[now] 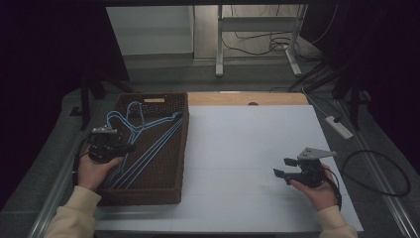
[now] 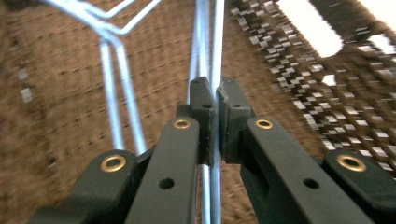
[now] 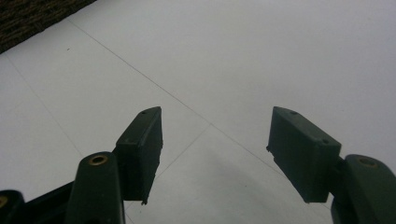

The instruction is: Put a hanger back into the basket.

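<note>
Your left claw point(image 1: 115, 144) is inside the brown woven basket point(image 1: 181, 148) at the worktop's point(image 1: 247, 148) left edge, clamped on the wire of a light blue hanger point(image 2: 215, 70); several such hangers lie stacked flat on the basket's floor, hooks toward the far wall; your right claw point(image 1: 283, 168) hovers near the worktop's near right corner, its jaws apart with nothing between them; the white surface between basket and right claw lies open.

Count: one woven basket point(image 1: 148, 191); light-blue wire hangers point(image 1: 148, 144) inside, several, exact number unclear; two claws.
</note>
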A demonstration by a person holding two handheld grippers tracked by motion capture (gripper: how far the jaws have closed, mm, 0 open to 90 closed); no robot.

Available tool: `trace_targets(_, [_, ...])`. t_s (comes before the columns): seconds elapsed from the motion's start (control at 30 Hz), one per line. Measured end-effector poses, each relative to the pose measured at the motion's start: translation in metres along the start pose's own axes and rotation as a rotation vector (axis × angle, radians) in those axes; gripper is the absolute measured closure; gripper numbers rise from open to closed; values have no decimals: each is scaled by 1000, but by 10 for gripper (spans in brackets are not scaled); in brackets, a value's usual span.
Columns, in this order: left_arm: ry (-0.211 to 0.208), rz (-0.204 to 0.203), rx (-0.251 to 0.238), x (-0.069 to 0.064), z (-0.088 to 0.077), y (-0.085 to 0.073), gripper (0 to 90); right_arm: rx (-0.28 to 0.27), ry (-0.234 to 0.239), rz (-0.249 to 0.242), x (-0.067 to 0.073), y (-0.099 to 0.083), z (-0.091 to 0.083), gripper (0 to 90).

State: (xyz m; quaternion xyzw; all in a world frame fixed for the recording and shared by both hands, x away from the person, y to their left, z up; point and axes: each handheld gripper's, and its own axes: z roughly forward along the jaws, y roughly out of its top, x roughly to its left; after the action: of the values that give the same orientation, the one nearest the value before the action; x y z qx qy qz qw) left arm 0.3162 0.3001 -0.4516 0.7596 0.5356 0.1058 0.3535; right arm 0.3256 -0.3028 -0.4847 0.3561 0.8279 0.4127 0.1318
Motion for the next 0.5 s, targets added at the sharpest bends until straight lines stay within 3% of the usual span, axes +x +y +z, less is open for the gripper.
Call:
trace_targets(0.03, [35, -13, 34, 2, 2, 1, 863, 0, -1, -2, 0, 0, 0, 362])
trace_targets(0.13, [88, -22, 79, 4, 7, 2, 861, 3, -1, -2, 0, 0, 1, 361])
trace_targets(0.4, [141, -27, 179, 7, 21, 5, 812, 9, -2, -3, 0, 0, 2, 361])
trace_targets(0.43, [154, -26, 184, 7, 23, 5, 747, 10, 0, -3, 0, 0, 2, 361])
trace_targets(0.47, [171, -23, 182, 7, 23, 6, 747, 10, 0, -3, 0, 0, 2, 361])
trace_targets(0.5, [188, -21, 172, 7, 23, 7, 647, 10, 1, -6, 0, 0, 2, 360])
